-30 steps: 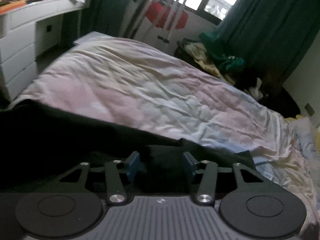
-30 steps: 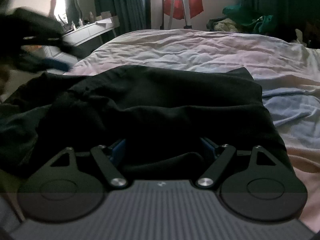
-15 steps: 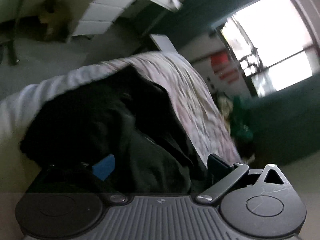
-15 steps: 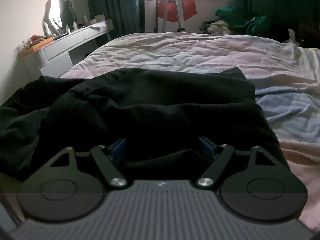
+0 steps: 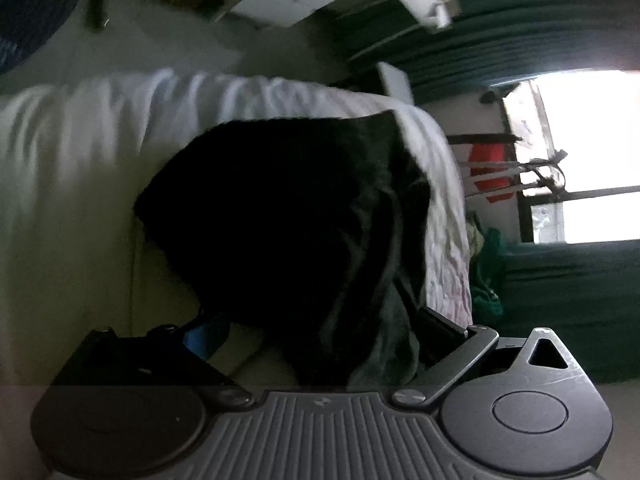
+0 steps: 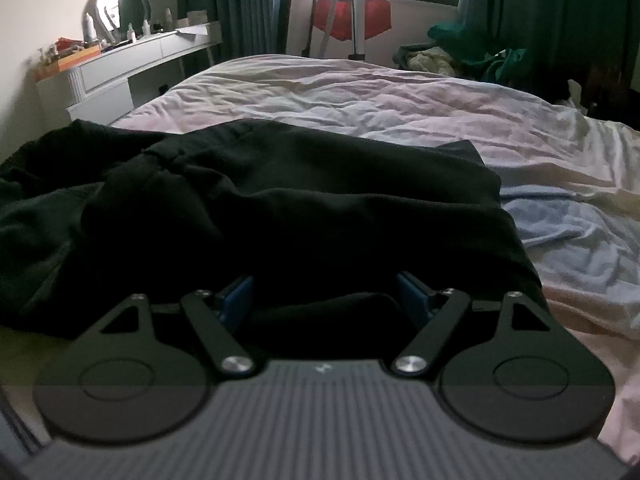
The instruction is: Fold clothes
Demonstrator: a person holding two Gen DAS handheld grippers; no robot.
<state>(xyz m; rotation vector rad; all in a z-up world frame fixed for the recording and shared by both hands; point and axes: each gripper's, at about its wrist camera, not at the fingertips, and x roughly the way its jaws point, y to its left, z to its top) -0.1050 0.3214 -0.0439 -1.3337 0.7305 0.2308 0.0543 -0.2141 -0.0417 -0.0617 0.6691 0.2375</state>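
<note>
A black garment lies rumpled on the near part of the bed, its left end bunched and hanging over the bed's left edge. My right gripper is open, its blue-padded fingers wide apart with a fold of the black cloth lying between them. In the left wrist view the camera is rolled sideways; the same black garment hangs over the bed's side. My left gripper is open, fingers wide, with the hanging cloth between them.
A white dresser with small items stands left of the bed. A clothes rack with a red item stands by the window. A pile of green and pale clothes lies at the far right. A light blue cloth lies right of the garment.
My left gripper has opened, rolled sideways and dropped to the bed's left edge by the hanging end of the garment. My right gripper has stayed open at the near edge.
</note>
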